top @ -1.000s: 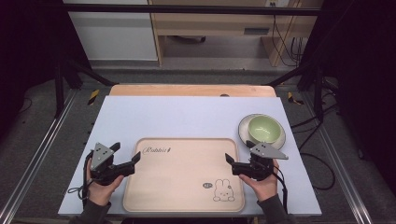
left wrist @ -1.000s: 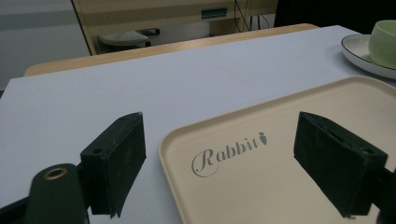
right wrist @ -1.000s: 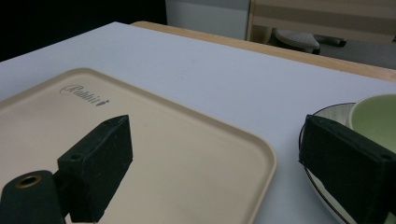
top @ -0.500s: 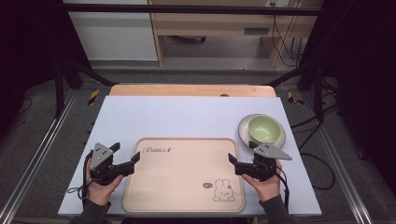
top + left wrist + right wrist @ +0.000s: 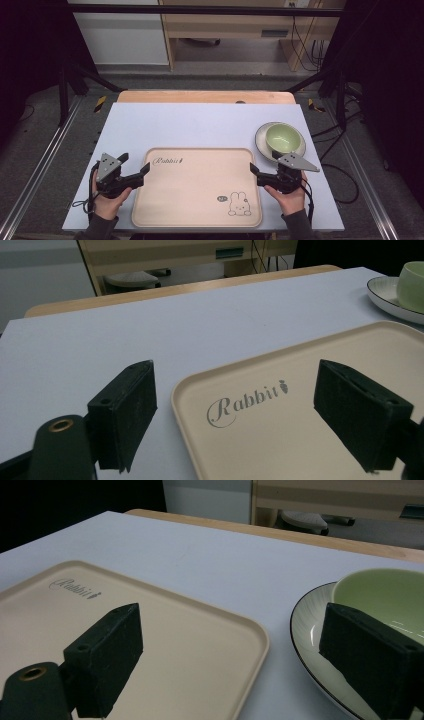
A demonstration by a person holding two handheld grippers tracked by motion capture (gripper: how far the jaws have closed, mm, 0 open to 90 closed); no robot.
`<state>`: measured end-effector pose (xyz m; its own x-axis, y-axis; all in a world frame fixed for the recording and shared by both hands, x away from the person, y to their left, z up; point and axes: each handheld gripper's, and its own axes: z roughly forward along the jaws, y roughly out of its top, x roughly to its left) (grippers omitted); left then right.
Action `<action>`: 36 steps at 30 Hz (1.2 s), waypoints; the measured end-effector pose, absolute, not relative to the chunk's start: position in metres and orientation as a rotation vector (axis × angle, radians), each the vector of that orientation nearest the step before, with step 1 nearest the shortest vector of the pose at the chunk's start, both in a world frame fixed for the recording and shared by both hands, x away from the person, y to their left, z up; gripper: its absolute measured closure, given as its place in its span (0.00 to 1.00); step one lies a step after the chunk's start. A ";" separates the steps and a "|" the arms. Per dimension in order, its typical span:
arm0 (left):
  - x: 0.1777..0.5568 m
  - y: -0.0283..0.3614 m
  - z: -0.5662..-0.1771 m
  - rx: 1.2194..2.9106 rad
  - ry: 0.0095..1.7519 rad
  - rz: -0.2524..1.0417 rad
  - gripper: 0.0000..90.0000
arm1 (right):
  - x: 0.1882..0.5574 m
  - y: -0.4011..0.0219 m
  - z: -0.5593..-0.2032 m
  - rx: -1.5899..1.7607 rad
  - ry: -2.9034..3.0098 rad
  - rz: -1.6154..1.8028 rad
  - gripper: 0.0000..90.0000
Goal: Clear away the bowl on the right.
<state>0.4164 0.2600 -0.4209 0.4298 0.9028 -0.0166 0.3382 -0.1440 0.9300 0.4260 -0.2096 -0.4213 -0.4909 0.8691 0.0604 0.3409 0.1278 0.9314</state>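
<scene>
Even overhead light is falling on the pale table top (image 5: 200, 125), which is reading bright and free of glare, while the floor and the side areas around it are dropping into near black. The tray (image 5: 197, 187) is casting only a soft, narrow shadow along its rim. In both gripper views the near black jaws are appearing slightly soft, the background furniture is blurring, and the green bowl (image 5: 385, 595) is carrying small white highlights.
</scene>
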 end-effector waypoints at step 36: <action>0.418 0.264 -0.423 1.701 1.102 0.721 0.19 | 0.435 -0.243 -0.404 1.313 1.787 1.238 0.17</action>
